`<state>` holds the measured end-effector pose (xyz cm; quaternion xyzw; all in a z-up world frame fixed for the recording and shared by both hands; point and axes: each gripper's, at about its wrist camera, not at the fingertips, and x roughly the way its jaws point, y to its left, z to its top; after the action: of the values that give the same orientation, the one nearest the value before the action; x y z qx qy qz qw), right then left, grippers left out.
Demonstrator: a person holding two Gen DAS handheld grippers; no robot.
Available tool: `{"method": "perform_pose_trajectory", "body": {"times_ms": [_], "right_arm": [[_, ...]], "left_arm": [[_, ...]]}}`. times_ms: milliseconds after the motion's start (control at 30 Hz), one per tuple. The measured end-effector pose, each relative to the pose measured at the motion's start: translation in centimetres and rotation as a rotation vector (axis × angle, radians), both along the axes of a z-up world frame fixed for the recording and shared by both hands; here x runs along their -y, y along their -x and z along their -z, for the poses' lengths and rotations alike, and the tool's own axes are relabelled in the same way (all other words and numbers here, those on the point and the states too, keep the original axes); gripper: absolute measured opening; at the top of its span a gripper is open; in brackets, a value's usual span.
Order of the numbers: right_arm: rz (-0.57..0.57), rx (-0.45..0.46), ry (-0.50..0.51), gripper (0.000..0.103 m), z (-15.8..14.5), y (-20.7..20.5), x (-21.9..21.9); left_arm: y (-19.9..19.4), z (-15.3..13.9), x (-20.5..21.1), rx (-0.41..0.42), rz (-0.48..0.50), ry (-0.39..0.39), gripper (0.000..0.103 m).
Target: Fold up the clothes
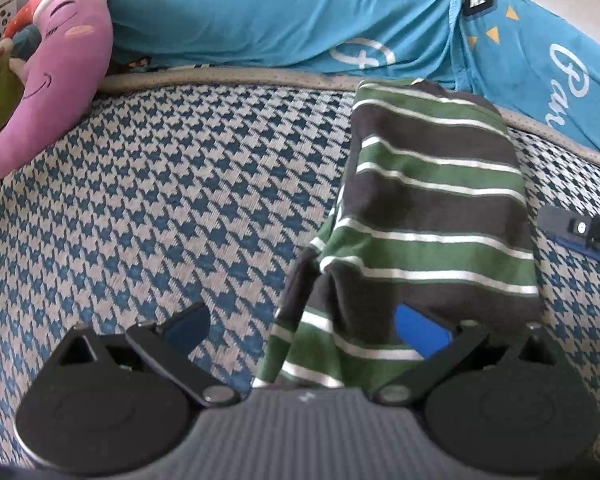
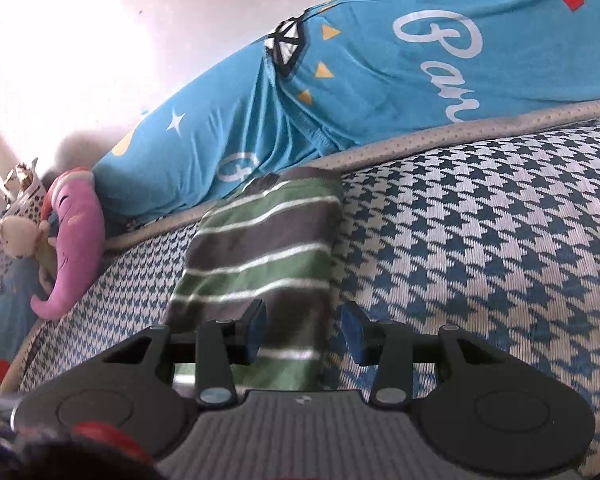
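the striped garment (image 1: 436,208), banded in green and dark grey with thin white lines, lies on the houndstooth mat (image 1: 160,200), folded into a long strip that runs from the mat's grey edging (image 1: 228,76) down toward the left gripper (image 1: 304,328). in the left wrist view it fills the area from about one o'clock down to six, and a narrower fold or sleeve of it trails off at the lower left corner, right up to the gripper's body. that gripper's fingers stand wide apart; the blue pad (image 1: 420,332) at four o'clock sits at the garment's near hem, and i cannot tell whether it touches the cloth or is just under it. the other pad, at seven o'clock, is over bare mat.

from the right wrist view the same garment (image 2: 260,248) lies at centre, stretching toward twelve o'clock. the right gripper (image 2: 302,336) is also spread, though less widely, and its fingers straddle the garment's right edge: the left pad (image 2: 256,332) is over the stripes, the right pad (image 2: 354,334) over the mat (image 2: 480,240) just beside the cloth. nothing is pinched between them.

beyond the edging a blue bedcover (image 1: 260,16) with white stars and script bulges along the top. a purple plush toy (image 1: 60,72) leans at ten o'clock in the left view, with a pale stuffed animal (image 2: 16,236) next to it at nine o'clock in the right view. a dark device (image 1: 584,232) shows at three o'clock in the left view, at the frame's edge.
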<state>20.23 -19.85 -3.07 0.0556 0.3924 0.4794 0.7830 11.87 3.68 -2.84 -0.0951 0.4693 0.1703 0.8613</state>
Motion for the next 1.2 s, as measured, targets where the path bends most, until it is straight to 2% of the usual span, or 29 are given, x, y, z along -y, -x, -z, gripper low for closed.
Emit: {"method": "perform_pose_trajectory", "body": {"times_ms": [200,533,933,1033,1100,1200], "right_arm": [[0.02,-0.011,-0.021,0.042,0.5,-1.5,-0.8],[0.025,-0.016,-0.038,0.042,1.4,-3.3,-2.8],[0.023,-0.005,-0.086,0.042,2.7,-5.1,-5.1],[-0.006,0.007,-0.087,0.035,2.8,-5.2,-5.7],[-0.031,0.01,-0.085,0.023,2.9,-5.2,-6.1],[-0.052,0.0,-0.099,0.021,3.0,-5.4,-6.4]], "left_arm": [[-0.5,0.6,-0.6,-0.033,-0.027,0.018,0.103],[-0.8,0.9,-1.7,-0.037,-0.067,0.028,0.103],[-1.0,0.9,-1.6,-0.041,-0.063,0.037,0.103],[-1.0,0.9,-1.3,-0.043,-0.076,0.036,0.103],[-1.0,0.9,-1.4,-0.044,-0.074,0.035,0.103],[-0.9,1.0,-1.6,-0.045,-0.071,0.034,0.103]]}}
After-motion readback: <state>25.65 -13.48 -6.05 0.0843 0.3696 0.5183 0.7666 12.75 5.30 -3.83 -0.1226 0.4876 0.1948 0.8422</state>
